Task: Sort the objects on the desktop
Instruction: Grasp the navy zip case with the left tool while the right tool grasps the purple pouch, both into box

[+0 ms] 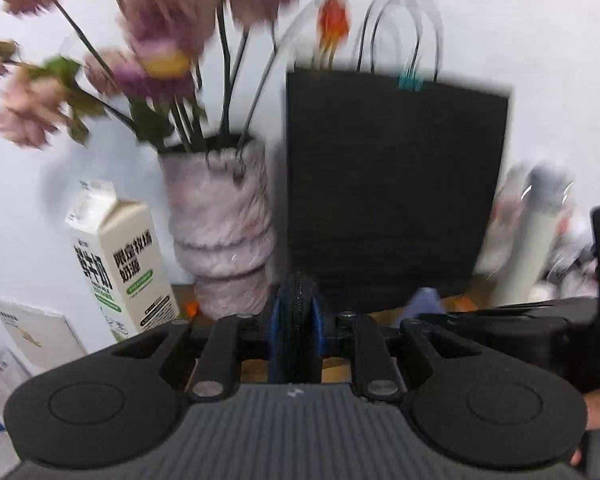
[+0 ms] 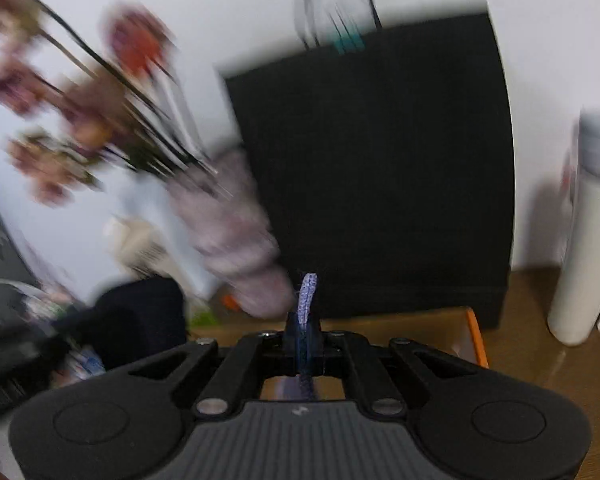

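My left gripper (image 1: 296, 320) is shut on a round dark case with a zipper and blue rim (image 1: 296, 300), held edge-on above the wooden desk (image 1: 476, 292). My right gripper (image 2: 306, 332) is shut on a thin blue-purple flat piece (image 2: 308, 292) that sticks up between its jaws. That piece also shows in the left wrist view (image 1: 422, 300), beside the right gripper's black body. The left gripper with its case shows as a dark shape in the right wrist view (image 2: 140, 320). Both views are blurred.
A black paper bag (image 1: 392, 192) stands straight ahead against the white wall. A pink ribbed vase of flowers (image 1: 220, 232) and a milk carton (image 1: 120, 264) stand to its left. A white bottle (image 2: 584, 248) stands to its right. An orange-edged box (image 2: 474, 332) lies below.
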A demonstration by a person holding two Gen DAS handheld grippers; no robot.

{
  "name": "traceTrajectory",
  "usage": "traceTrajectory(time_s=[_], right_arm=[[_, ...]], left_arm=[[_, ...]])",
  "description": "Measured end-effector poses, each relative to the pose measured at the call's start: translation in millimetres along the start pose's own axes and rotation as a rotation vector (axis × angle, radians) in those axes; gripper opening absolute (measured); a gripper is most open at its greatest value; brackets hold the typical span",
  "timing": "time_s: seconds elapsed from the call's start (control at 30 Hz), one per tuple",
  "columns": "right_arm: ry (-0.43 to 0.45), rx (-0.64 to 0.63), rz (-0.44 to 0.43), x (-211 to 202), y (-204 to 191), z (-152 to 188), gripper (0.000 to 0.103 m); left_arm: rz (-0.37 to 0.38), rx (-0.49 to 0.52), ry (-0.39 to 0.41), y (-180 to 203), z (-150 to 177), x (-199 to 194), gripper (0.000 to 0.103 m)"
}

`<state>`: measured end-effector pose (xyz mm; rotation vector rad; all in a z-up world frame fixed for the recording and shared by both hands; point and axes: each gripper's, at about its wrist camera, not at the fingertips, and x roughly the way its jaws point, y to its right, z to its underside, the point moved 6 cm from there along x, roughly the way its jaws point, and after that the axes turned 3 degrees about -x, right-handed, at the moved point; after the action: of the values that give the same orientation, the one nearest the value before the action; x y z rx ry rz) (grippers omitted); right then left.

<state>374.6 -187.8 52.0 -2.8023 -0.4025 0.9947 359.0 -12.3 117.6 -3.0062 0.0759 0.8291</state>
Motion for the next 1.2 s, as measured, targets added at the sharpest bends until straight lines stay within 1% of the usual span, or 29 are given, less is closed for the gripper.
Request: traceTrajectory(time_s=[0.1,0.17,0.2,0.23,0.3,0.33,0.37,0.4,0.43,0.5,0.53,0.57,0.6,0.63,0.7,0.8,0.83,0.9,0.93,0.97,1.03,1.07,1.13,1.2], right_arm=[[-0.078,-0.053,0.082,34,11,17,0.002],[-0.106,-0.071,0.117,45,16,23,0.003],[-0.123,-0.078,0.136,49,19,25,0.004],[-0.144,-0.075,0.147,53,21,26,0.005],[-0.151,-0.059,0.144,59,23,23,0.009],[-0.145,-0.049,0.149,61,24,20,0.010],[-0.151,-0.038,0.157,63,25,17,0.020],[-0.158,-0.019,0.167,63,28,13,0.033],[-0.154,0.000,0.172,58,31,11,0.036],[-0.117,0.022,0.162,40,35,5,0.041],[-0.098,0.026,0.152,28,37,3,0.043],[-0.086,0.029,0.146,19,39,0,0.051],[-0.075,0.031,0.145,7,40,-2,0.057],[-0.067,0.029,0.146,-4,41,-3,0.058],[-0.068,0.021,0.147,-20,40,-4,0.059],[-0.064,-0.005,0.150,-43,33,-3,0.060],[-0.065,-0.008,0.152,-51,32,-1,0.061],[-0.068,-0.001,0.143,-68,27,5,0.067],[-0.068,0.001,0.126,-77,24,10,0.069],[-0.064,0.002,0.108,-86,20,17,0.072],[-0.034,0.003,0.068,-105,10,32,0.072],[-0.015,0.006,0.065,-115,8,41,0.073],[0.040,0.010,0.093,-140,2,65,0.075],[0.088,-0.003,0.134,-162,-8,92,0.079]], left_arm=[[-0.070,0.050,-0.055,-8,10,30,0.017],[-0.119,0.095,-0.088,-12,19,41,0.017],[-0.144,0.110,-0.072,-13,20,42,0.018],[-0.142,0.126,-0.071,-10,21,43,0.019],[-0.089,0.142,-0.103,0,25,47,0.028],[-0.057,0.165,-0.131,8,28,51,0.039],[-0.041,0.191,-0.156,14,31,55,0.052],[-0.040,0.211,-0.171,19,34,58,0.055],[-0.040,0.219,-0.178,22,35,58,0.057],[-0.038,0.204,-0.172,23,34,52,0.063],[-0.039,0.186,-0.164,20,32,46,0.073],[-0.046,0.169,-0.157,17,28,40,0.080],[-0.053,0.154,-0.151,14,25,35,0.081],[-0.046,0.143,-0.147,11,22,27,0.082],[-0.029,0.126,-0.144,9,17,10,0.086],[-0.059,0.118,-0.139,6,13,-18,0.091],[-0.062,0.117,-0.140,4,13,-27,0.094],[-0.074,0.114,-0.135,0,16,-47,0.099],[-0.087,0.115,-0.127,-1,20,-57,0.103],[-0.109,0.113,-0.110,-3,26,-70,0.103],[-0.154,0.104,-0.069,-8,43,-89,0.103],[-0.177,0.102,-0.049,-9,54,-101,0.103],[-0.211,0.100,-0.014,-12,80,-122,0.103],[-0.230,0.084,-0.010,-15,110,-140,0.103]])
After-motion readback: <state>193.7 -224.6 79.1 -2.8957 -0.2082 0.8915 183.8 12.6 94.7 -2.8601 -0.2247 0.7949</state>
